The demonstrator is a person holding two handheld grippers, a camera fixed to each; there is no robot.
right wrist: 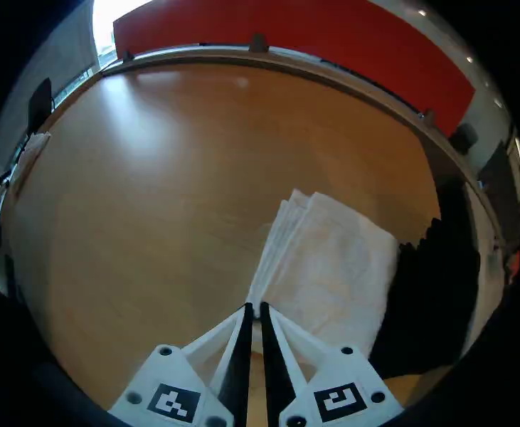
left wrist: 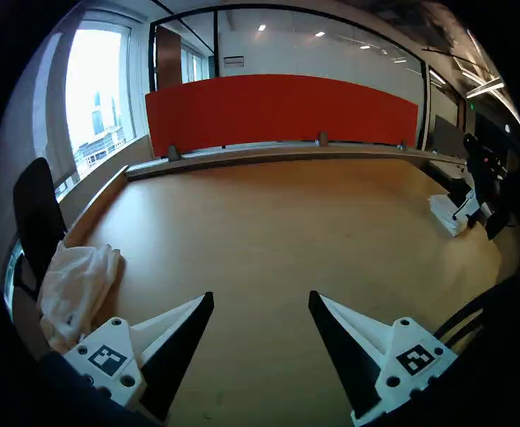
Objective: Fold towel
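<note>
A folded white towel stack (right wrist: 331,263) lies on the wooden table (right wrist: 153,213), and it appears small at the far right as a folded towel (left wrist: 448,212) in the left gripper view. My right gripper (right wrist: 254,309) is shut, its tips right at the stack's near corner, and wood shows in the thin slit between the fingers. From the left gripper view, that right gripper (left wrist: 481,186) is a dark shape over the stack. My left gripper (left wrist: 260,302) is open above bare wood, holding nothing. A crumpled white towel pile (left wrist: 75,292) lies to its left.
A red divider panel (left wrist: 281,110) stands along the table's far edge behind a raised ledge (left wrist: 274,153). A black chair (left wrist: 35,210) and a window are at the left. A black object (right wrist: 430,299) sits right beside the folded stack.
</note>
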